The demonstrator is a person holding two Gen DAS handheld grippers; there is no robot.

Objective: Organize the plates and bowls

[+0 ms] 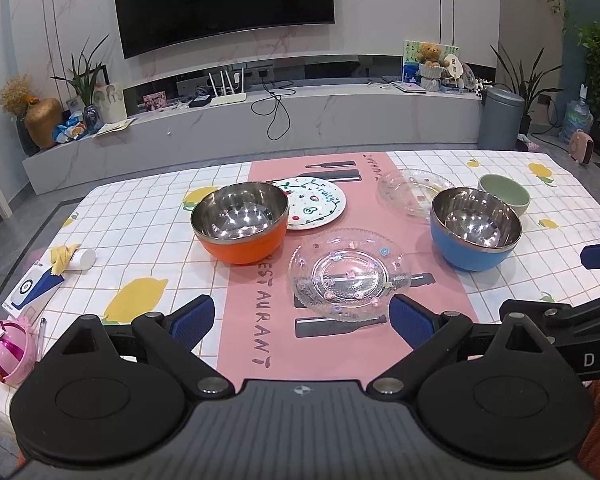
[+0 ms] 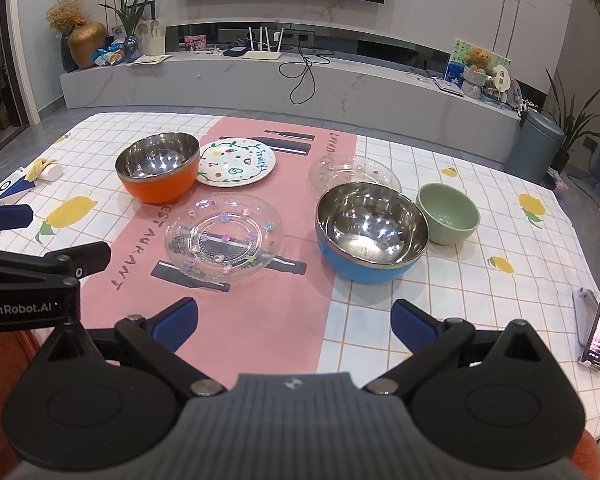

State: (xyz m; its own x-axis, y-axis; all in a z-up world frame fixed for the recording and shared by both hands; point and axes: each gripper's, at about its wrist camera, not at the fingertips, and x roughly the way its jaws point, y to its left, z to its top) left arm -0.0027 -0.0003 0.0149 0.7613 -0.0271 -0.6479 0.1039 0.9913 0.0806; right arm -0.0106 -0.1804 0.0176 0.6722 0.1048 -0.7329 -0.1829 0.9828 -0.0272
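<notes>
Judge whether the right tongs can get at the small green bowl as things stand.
Probably yes. The right tongs are open and empty, and the green bowl sits uncovered beside the blue bowl, with bare tablecloth in front of it.

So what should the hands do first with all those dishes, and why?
Probably move the open left tool forward to the near clear glass plate. Both tools hold nothing, and that plate lies closest, apart from the orange steel bowl and blue steel bowl.
</notes>
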